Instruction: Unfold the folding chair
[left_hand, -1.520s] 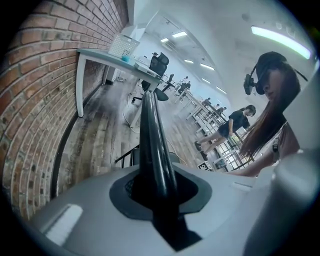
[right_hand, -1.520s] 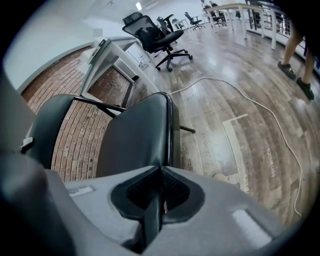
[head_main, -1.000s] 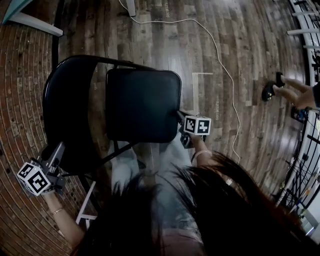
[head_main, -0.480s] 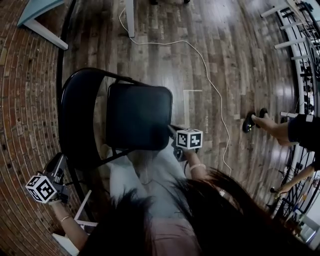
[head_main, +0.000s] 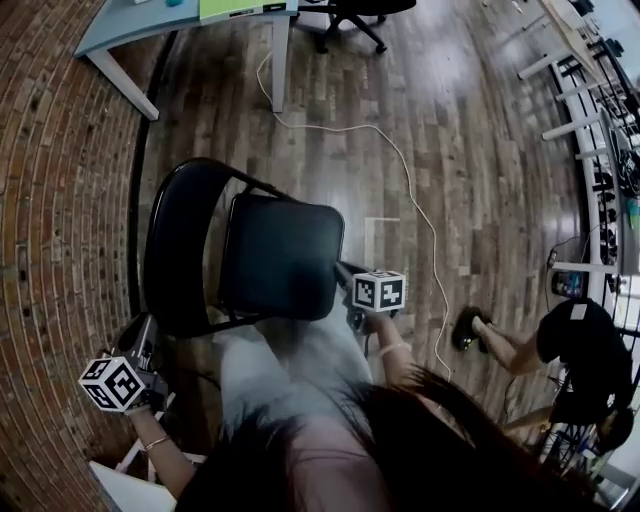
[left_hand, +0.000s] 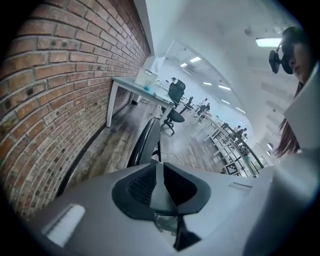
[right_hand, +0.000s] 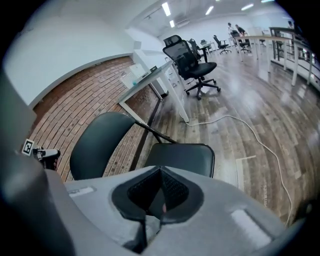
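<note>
chair: folding chair (head_main: 262, 250) stands on the wood floor (head_main: 470, 140), mid-scene, directly in front of the person. Its left side is close to the brick wall (head_main: 60, 200).
seat: seat (right_hand: 181, 158) is down and looks about level, padded face up, on the chair's right half.
backrest: backrest (head_main: 183, 245) is up on the left, wall side. A frame tube runs from it past the seat's far edge.
right gripper: right gripper (right_hand: 161, 172) has its jaws pressed together with nothing in them. It sits by the seat's near-right corner. The seat lies ahead of the tips, no contact visible.
left gripper: left gripper (left_hand: 157, 167) jaws have just been closing and are all but together, nothing between them. It is near-left of the chair, pointing along the backrest's edge and apart from it.
step: my read is that the unfold is essentially done. Both grippers are off the chair, so this is release/check.
next: confirm the seat is fully down and the legs fully spread. The legs are hidden under the seat, so I cannot tell. If there is slack, 1 push down on the seat's near edge with the closed right gripper. Otherwise back both grippers away.
risk: an off-centre push could tip the chair or slide it on the smooth floor.
surroundings: white cable (head_main: 405, 165) trails over the floor far-right of the chair. Desk (head_main: 120, 28) is far-left by the wall, with an office chair (right_hand: 192, 62) beyond it. Another person (head_main: 575, 345) is at the right edge, well apart.
</note>
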